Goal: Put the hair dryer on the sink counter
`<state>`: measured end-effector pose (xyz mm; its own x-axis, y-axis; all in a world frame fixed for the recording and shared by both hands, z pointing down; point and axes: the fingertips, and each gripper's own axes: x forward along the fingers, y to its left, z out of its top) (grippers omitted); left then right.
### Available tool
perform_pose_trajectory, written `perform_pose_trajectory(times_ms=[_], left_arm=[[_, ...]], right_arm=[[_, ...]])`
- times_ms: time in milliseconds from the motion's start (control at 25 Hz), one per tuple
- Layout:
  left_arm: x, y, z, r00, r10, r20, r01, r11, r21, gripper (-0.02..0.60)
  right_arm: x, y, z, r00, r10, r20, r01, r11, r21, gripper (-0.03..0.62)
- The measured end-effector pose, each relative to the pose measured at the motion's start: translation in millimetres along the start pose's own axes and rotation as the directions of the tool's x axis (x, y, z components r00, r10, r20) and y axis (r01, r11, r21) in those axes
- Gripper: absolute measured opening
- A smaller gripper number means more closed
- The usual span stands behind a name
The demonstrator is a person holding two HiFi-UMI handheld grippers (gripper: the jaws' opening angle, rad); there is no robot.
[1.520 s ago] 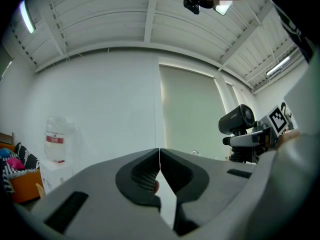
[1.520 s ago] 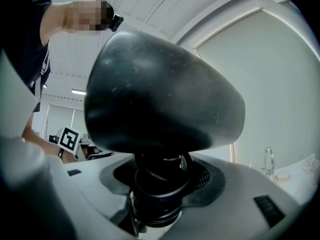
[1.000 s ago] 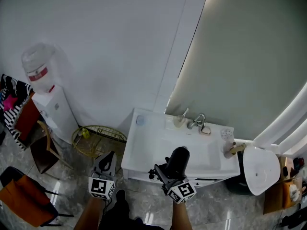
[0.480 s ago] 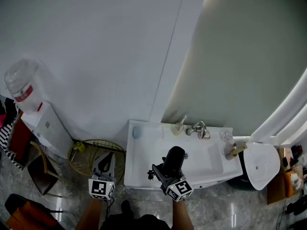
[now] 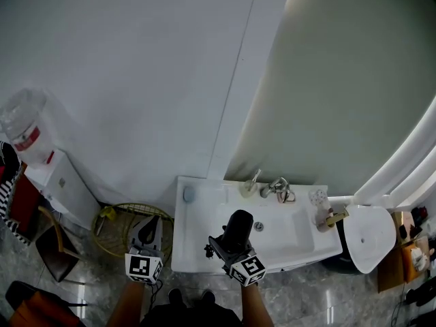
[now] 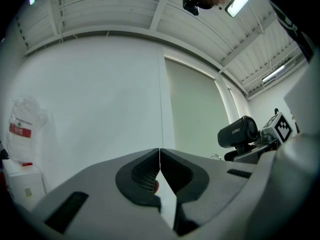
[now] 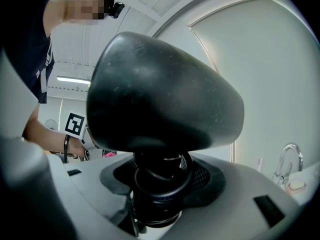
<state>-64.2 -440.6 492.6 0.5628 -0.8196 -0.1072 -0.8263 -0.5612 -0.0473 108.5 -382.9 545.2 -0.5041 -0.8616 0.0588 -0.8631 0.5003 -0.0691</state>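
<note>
My right gripper [image 7: 160,184] has its fingers [image 7: 212,176] clamped on the handle of the black hair dryer [image 7: 160,94], one on each side. A loop of black cord [image 7: 161,190] hangs round the handle between them. The dryer stands upright in the grip, its rounded head directly above the fingertips and filling most of the right gripper view. In the head view it shows over the front of the white sink surface [image 5: 194,220], just left of the basin [image 5: 279,227]; I can't tell whether it touches. The faucet [image 5: 278,189] is beyond the right fingertips and off to their right, at the back of the surface, well apart from them. My left gripper [image 6: 159,160] has its fingers [image 6: 137,174] together, tip against tip, with nothing held between them. They point at a bare white wall [image 6: 100,99], and the dryer is off to their right, near but apart. In the head view those fingers sit just left of the surface's front corner, over a round wire basket [image 5: 129,206] on the floor. A water dispenser [image 5: 54,182] stands well away to their left.
</note>
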Motion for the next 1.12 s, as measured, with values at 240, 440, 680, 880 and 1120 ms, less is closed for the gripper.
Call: perform_pose_trajectory(times_ms=[240,440,680,880,1120], left_arm=[[6.2,-0.3,-2.5,0.999,0.040,-0.013,-0.040,0.999,-0.002,0.026],[6.3,-0.9,-9.5,0.998,0.063,-0.027,-0.063,0.998,-0.001,0.026],[4.8,0.1,-14.9,0.996,0.075,-0.045,-0.074,0.997,0.009,0.026],[3.0,0.6,-19.9,0.995,0.085,-0.057,-0.084,0.996,0.014,0.026],[0.3,6.8,-22.7,0.993,0.103,-0.061,-0.102,0.995,0.015,0.026]], right_arm=[[10.5,-8.5,-20.4,0.996,0.059,-0.059,-0.059,0.998,0.010,0.250],[15.6,-12.9,-45.4,0.987,0.097,-0.127,-0.099,0.995,-0.002,0.250],[18.5,-13.5,-88.5,0.969,0.134,-0.207,-0.133,0.991,0.018,0.249],[21.2,-18.1,-123.8,0.952,0.151,-0.267,-0.147,0.988,0.038,0.249],[30.6,-20.0,-152.7,0.918,0.172,-0.358,-0.180,0.984,0.013,0.249]])
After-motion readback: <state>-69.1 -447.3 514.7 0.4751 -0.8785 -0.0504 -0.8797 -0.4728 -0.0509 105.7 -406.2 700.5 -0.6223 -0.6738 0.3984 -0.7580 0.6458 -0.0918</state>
